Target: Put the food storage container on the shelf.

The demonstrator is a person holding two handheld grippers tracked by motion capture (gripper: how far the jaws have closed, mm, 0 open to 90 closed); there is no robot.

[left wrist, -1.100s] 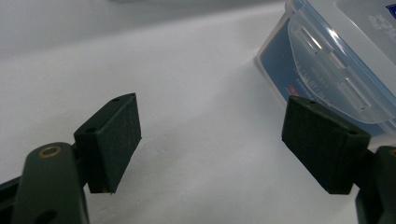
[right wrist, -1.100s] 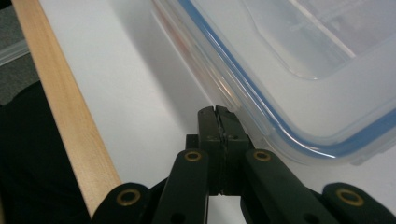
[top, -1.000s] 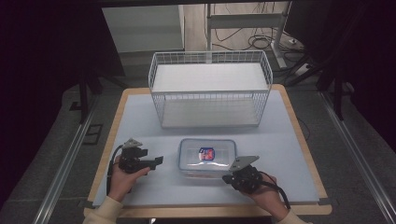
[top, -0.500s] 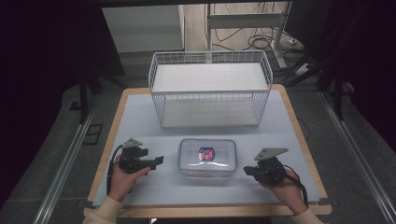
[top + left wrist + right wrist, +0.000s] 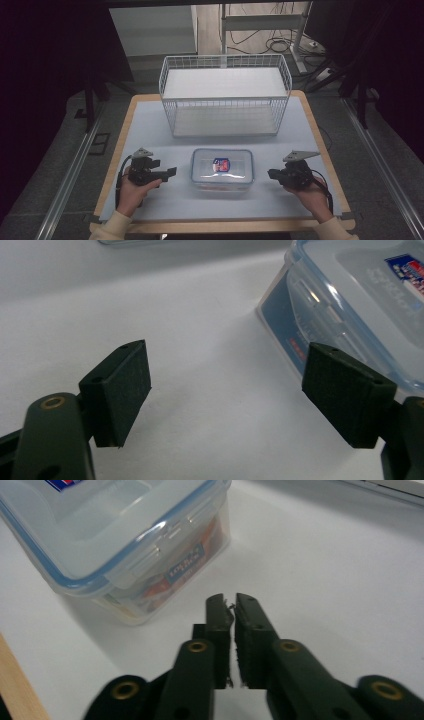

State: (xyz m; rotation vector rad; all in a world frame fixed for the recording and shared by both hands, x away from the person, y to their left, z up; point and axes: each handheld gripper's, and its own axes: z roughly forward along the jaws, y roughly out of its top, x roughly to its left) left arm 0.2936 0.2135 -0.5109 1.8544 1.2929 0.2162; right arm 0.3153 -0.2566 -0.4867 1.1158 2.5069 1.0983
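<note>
R gripper (image 5: 272,174) now off to the right of lidded container (image 5: 222,169), which sits mid-mat in front of wire basket (image 5: 225,100). Jaws just cracked open, nothing between. L gripper (image 5: 170,172) wide open, empty, beside container: re-grip likely next.

The person wears cream knitted sleeves (image 5: 112,226). Each hand carries a black two-jaw gripper: the left gripper (image 5: 170,172) and the right gripper (image 5: 270,173) bear grey three-cornered top plates, brass-ringed screw holes, square black pads and trailing black cables.
</note>
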